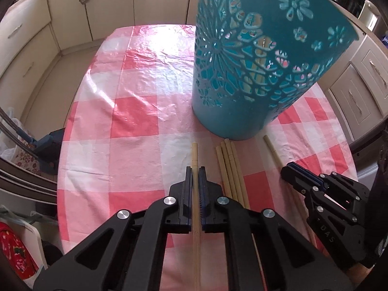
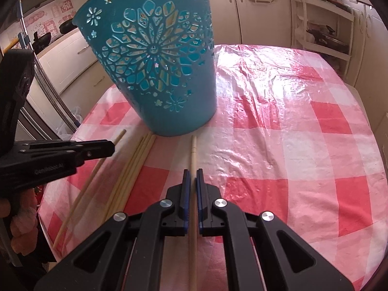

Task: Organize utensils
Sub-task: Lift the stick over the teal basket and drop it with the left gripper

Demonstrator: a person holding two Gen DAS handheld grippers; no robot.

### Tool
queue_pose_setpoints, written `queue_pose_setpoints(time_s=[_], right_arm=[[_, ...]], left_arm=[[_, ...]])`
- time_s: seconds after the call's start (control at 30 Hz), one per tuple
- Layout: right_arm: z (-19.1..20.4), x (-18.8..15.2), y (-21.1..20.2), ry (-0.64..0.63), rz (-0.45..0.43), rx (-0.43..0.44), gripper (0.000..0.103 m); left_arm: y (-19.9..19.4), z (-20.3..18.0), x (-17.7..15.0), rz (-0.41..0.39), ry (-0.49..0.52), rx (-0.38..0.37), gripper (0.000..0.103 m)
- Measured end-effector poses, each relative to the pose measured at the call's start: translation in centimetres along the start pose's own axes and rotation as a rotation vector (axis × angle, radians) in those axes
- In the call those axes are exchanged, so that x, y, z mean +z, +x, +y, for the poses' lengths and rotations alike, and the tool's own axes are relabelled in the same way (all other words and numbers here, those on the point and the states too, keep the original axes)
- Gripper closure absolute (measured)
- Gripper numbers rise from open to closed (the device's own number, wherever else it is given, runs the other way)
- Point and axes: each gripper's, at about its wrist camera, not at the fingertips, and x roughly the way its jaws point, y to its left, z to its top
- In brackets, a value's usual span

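A teal cut-out basket [image 1: 242, 111] [image 2: 174, 111] stands on the red-and-white checked tablecloth [image 1: 135, 121]; pale chopsticks show through its holes. In the left wrist view my left gripper [image 1: 195, 169] is shut on one pale chopstick [image 1: 194, 152] that points toward the basket's foot. Right of it a bundle of several chopsticks [image 1: 229, 167] [image 2: 135, 165] lies on the cloth. My right gripper [image 2: 193, 171] is shut on another chopstick [image 2: 193, 150]. Each gripper shows in the other's view: the right gripper [image 1: 289, 167] with its chopstick [image 1: 271, 149], the left gripper [image 2: 112, 148] with its chopstick [image 2: 80, 198].
Cream kitchen cabinets [image 1: 72, 12] surround the oval table. A white shelf rack [image 2: 322, 24] stands at the far right, and a fridge with a mop handle [image 2: 48, 92] at the left. Bags and a chair [image 1: 24, 218] crowd the table's left side.
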Motion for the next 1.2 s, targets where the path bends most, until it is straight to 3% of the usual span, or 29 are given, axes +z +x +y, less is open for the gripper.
queue_pose_setpoints(time_s=[0.2, 0.33, 0.47, 0.57, 0.7, 0.87, 1.0, 1.2], right_arm=[[0.0, 0.0, 0.0, 0.001, -0.001, 0.000, 0.097], [-0.1, 0.1, 0.0, 0.004, -0.003, -0.001, 0.097], [0.0, 0.1, 0.1, 0.005, -0.004, -0.001, 0.097], [-0.1, 0.1, 0.0, 0.008, -0.005, 0.000, 0.097], [-0.1, 0.1, 0.0, 0.010, -0.005, 0.003, 0.097], [-0.2, 0.1, 0.0, 0.019, -0.004, 0.011, 0.097], [-0.4, 0.1, -0.1, 0.028, -0.003, 0.023, 0.097], [-0.7, 0.2, -0.1, 0.038, -0.001, 0.037, 0.097]], left_arm=[[-6.6, 1.1, 0.1, -0.083, -0.045, -0.093, 0.099], [-12.8, 0.4, 1.4, -0.199, -0.030, -0.171, 0.099], [-18.1, -0.9, 5.4, -0.354, -0.025, -0.213, 0.098], [-19.9, -2.0, 8.8, -0.456, -0.028, -0.213, 0.098], [-19.4, -3.0, 13.2, -0.560, -0.082, -0.207, 0.098], [-16.3, -3.7, 16.6, -0.657, -0.115, -0.131, 0.098], [-13.3, -3.8, 17.3, -0.658, -0.126, -0.090, 0.098], [-9.8, -3.8, 16.2, -0.590, -0.098, -0.060, 0.098]])
